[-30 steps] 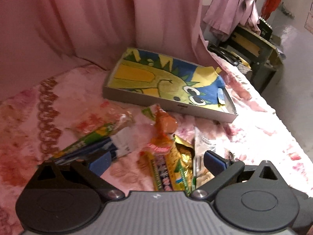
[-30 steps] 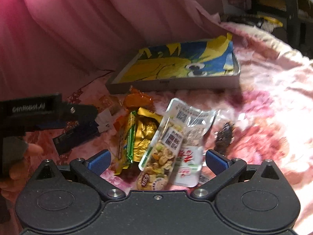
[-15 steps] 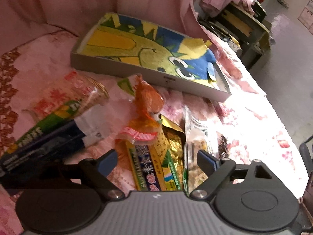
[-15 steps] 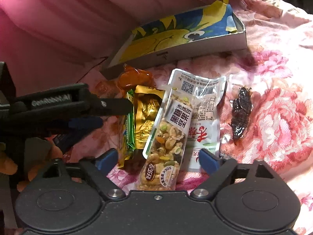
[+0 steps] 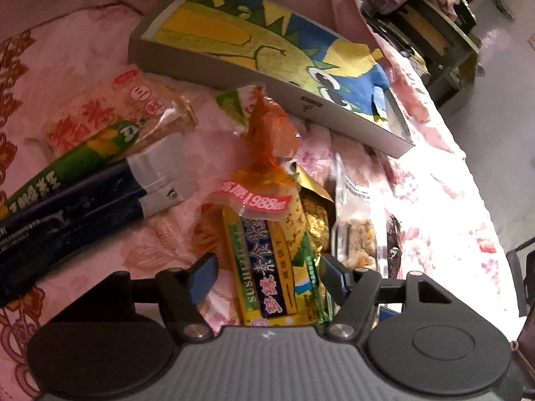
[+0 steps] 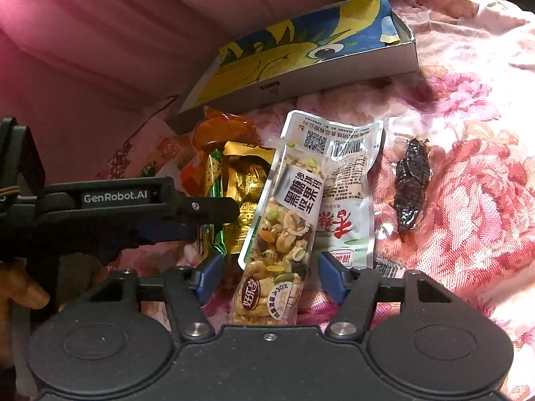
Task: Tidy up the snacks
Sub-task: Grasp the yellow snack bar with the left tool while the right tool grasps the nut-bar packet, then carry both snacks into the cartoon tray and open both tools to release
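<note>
Your left gripper is low over the heap of snacks on the pink flowered bedspread, its jaws about half open and just now closing in; the yellow-and-blue biscuit bar lies between the blue pads, but they are not pressing on it, so nothing is held. An orange clear-wrapped sweet packet lies across the far end of that bar, and a gold foil packet sits just to its right. To the left lie two dark blue sticks, a green stick and a pale rice-cracker packet, the green stick overlapping the cracker packet. Your right gripper is likewise about half open, jaws just now narrowing, with the clear nut-and-seed bar lying between the pads and a gap on either side; it has hold of nothing. That bar rests on a white pouch with red lettering, and a dark dried-fruit piece in a clear wrap lies apart to the right. Beyond the heap sits the shallow grey box with the blue and yellow cartoon lining, with no snack in it that you can see.
</note>
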Motion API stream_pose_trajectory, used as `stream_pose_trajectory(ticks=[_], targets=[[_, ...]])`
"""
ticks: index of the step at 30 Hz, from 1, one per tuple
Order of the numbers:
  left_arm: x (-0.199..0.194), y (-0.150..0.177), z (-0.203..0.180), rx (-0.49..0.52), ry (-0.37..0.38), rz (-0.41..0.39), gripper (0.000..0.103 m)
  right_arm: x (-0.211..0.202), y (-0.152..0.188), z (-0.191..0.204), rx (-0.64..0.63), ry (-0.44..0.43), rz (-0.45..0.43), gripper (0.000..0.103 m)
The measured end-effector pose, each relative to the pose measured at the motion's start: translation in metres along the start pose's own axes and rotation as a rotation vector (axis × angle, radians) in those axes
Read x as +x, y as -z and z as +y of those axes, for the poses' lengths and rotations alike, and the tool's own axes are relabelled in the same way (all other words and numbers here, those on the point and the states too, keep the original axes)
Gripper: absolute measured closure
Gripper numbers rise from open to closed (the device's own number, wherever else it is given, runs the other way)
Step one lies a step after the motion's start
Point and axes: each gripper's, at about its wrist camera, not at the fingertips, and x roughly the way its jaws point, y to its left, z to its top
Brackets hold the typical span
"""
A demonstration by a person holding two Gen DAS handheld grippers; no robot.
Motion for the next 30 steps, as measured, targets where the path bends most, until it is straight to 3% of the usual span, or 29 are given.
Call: stream_pose_trajectory(ticks=[5,11,18,24,30], targets=[[-0.002,-0.001,0.004,-0.032,0.011,0.000,0.047,0.004,-0.001,0.001,0.005,-0.012,0.002,0.043],[-0.004,0.000,0.000,-0.028,-0.009,-0.002,0.048,0.005,-0.001,0.002,-0.008,-0.023,0.003,0.054],[-0.013,0.005,-0.010,-0.032,-0.051,-0.005,0.050,-0.001,0.003,-0.002,0.019,-0.047,0.001,0.059],[-0.028,0.020,-0.019,-0.035,-0.080,-0.020,0.050,-0.013,0.008,0.004,-0.049,0.021,-0.022,0.063],[-0.050,0.032,-0.039,0.035,-0.121,-0.093,0.050,-0.036,0.010,0.009,-0.091,0.050,-0.110,0.066]])
